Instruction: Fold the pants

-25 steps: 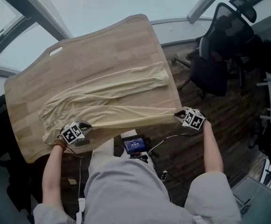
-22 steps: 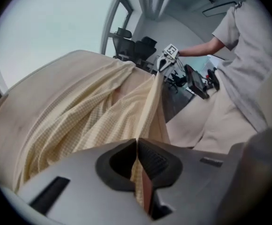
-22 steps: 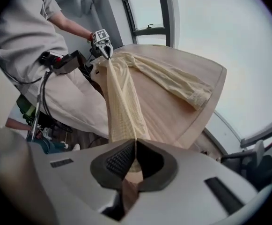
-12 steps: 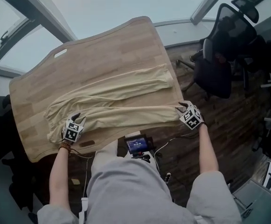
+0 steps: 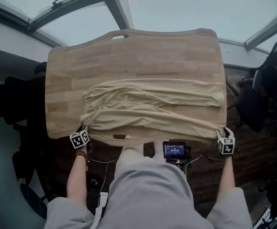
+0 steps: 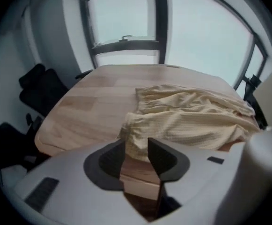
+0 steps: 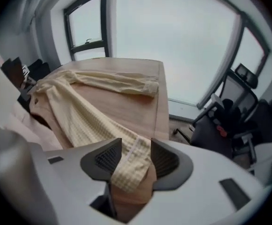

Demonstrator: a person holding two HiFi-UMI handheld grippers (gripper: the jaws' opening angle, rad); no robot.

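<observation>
Pants (image 5: pixel 152 104) lie stretched left to right across the wooden surface (image 5: pixel 128 51), waist at the left, both legs running right, in the head view. My forearms reach forward and down to the near edge. My left gripper (image 5: pixel 83 129) sits at the near left edge by the waist and my right gripper (image 5: pixel 222 131) at the near right corner by the hem of the nearer leg. A second ago both grippers were pinched on the cloth, the left at the waist and the right at that hem. The jaws of both have just been opening. The surface, seen at a slant then, now sits square before me. A small lit screen (image 5: pixel 175 150) shows at my waist.

From the left gripper view, the left gripper (image 6: pixel 136 149) points down over the surface's (image 6: pixel 93 102) near edge with its jaws partly apart. The gathered waist corner of the pants (image 6: pixel 192 121) lies right at their tips, and the pads do not press on it.

From the right gripper view, the right gripper (image 7: pixel 136 156) stands wide open. The leg's hem (image 7: pixel 131 168) lies loose between its jaws, drooping over the surface's (image 7: pixel 126 109) edge, while the rest of the pants (image 7: pixel 79 121) trails away to the left. An office chair (image 7: pixel 229 121) stands beyond.
</observation>
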